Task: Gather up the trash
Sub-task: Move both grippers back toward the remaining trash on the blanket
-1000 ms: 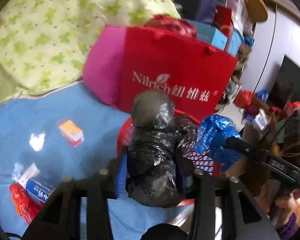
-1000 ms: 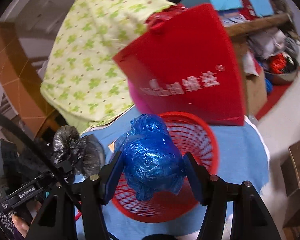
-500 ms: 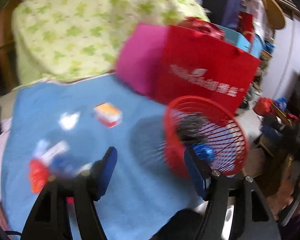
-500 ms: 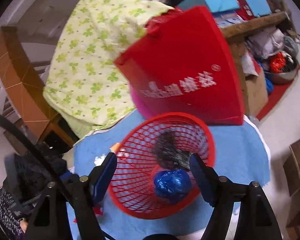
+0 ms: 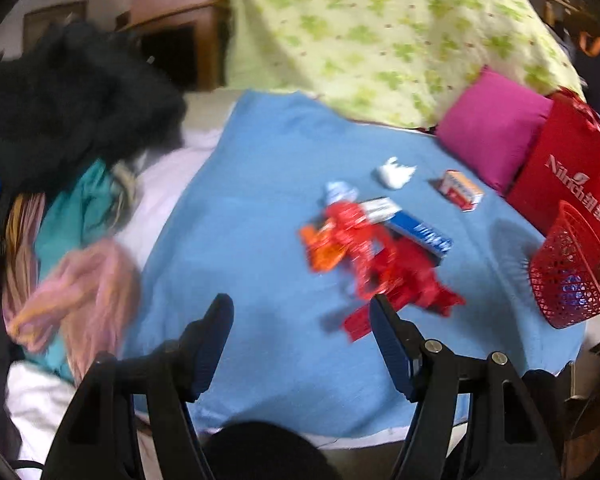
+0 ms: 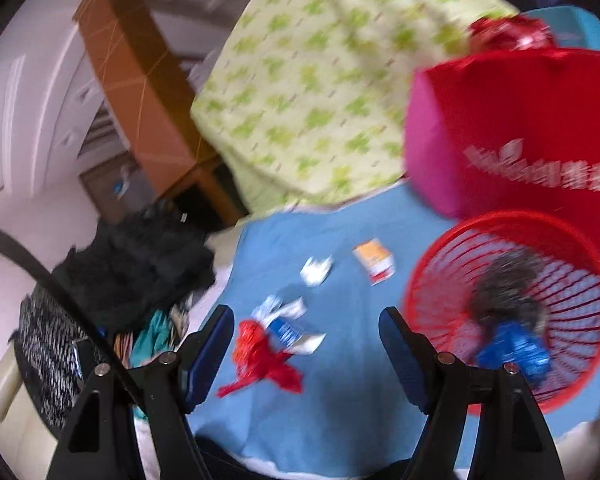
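Both your tongs are spread with nothing between the jaws: the left gripper point(image 5: 300, 320) hangs over bare blue cloth point(image 5: 240, 240) just short of the litter, and the right gripper point(image 6: 306, 328) looks across the same heap toward the basket point(image 6: 432, 264). Their jaws have just been opening. The basket already holds a black bag point(image 6: 504, 284) and a blue bag point(image 6: 512, 350).

What is left lies in a loose cluster mid-cloth: a red wrapper point(image 5: 392, 276) sprawled over an orange scrap point(image 5: 324, 248), a blue-and-white packet point(image 5: 416, 228) touching it, a white wad point(image 5: 394, 172) and a small box point(image 5: 460, 190) a little apart beyond.

The red wrapper looks like thin crinkled film: very light, limp, probably slick. Pinch it at the bunched middle, not a trailing tail, or it may slip free or drag the scrap along. The box looks stiff and light; take it across its narrow sides. The wad should crush easily, so grip its centre. Blur hides finer detail.
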The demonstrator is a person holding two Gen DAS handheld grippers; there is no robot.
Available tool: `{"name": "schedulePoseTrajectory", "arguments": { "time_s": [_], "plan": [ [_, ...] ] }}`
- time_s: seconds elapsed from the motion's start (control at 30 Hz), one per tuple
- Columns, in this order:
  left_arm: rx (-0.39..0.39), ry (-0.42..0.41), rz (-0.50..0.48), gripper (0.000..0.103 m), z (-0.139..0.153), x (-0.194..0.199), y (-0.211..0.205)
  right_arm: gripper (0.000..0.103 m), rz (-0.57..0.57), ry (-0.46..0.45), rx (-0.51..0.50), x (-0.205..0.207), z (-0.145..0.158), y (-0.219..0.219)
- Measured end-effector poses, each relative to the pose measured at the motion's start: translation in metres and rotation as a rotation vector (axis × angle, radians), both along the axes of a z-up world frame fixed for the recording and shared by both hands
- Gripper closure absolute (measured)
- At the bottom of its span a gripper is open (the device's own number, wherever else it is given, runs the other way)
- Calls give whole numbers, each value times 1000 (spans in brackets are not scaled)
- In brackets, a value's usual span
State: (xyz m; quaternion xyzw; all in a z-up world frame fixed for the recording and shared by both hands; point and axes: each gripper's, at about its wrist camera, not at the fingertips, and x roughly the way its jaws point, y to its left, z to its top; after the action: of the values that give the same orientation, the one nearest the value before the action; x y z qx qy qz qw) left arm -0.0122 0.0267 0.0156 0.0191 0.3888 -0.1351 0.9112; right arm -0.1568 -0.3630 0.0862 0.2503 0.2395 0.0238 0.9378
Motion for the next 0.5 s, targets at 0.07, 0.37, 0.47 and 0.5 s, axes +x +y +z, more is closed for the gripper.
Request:
{"name": "schedulePoseTrajectory", "arguments": {
  "time_s": [0.07,0.37,0.47,0.5],
  "plan": [
    [-10,22,8,32,-12,0,11,25,54,50,-1,22,-15,20],
    [-49,70,-21,32,-33,10,8,25,181,273,66,105,-99,65],
    [-44,94,-24,32,-40,25,5,25,187,328,41,133,-118,67],
    [-49,103,-26,32,-42,29,4,25,189,342,36,142,-122,68]
  ]
}}
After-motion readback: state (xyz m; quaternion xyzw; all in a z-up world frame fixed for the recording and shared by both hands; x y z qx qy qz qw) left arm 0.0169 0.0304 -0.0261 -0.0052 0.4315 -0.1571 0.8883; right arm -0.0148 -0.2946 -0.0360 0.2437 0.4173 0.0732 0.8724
